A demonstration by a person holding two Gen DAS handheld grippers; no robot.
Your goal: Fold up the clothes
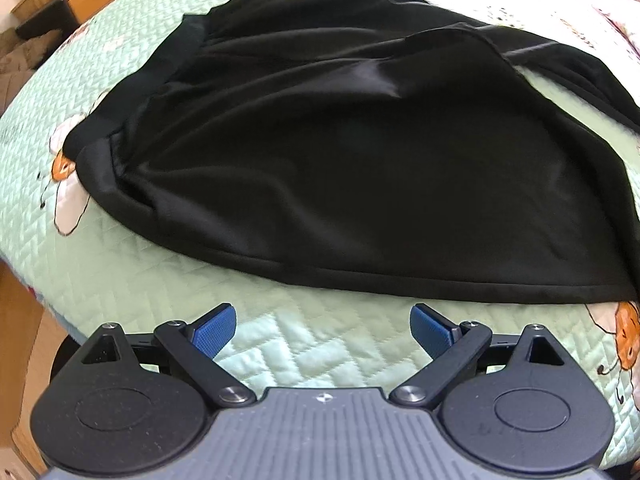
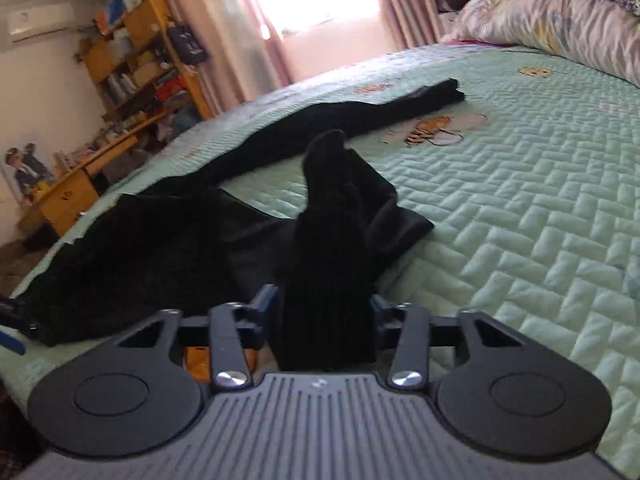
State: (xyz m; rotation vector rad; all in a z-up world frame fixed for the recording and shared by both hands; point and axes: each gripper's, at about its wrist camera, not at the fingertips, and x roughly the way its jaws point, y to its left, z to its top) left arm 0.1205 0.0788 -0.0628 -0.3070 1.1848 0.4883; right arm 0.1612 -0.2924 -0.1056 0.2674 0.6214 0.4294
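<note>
Black garment [image 1: 340, 152] rumpled, partly folded, spread on quilted bed.

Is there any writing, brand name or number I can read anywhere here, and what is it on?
No text can be read.
Small white mark on the right gripper body: a logo, no letters.
Boxes on the wooden shelf: too blurred to read.
Dark hanging bag: pale print, too blurred.
Green quilt: cartoon pictures only.

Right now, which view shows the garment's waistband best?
Left wrist view: the black garment lies spread, its waistband visible along the left edge. The right wrist view shows only bunched fabric between the right gripper's fingers.
</note>
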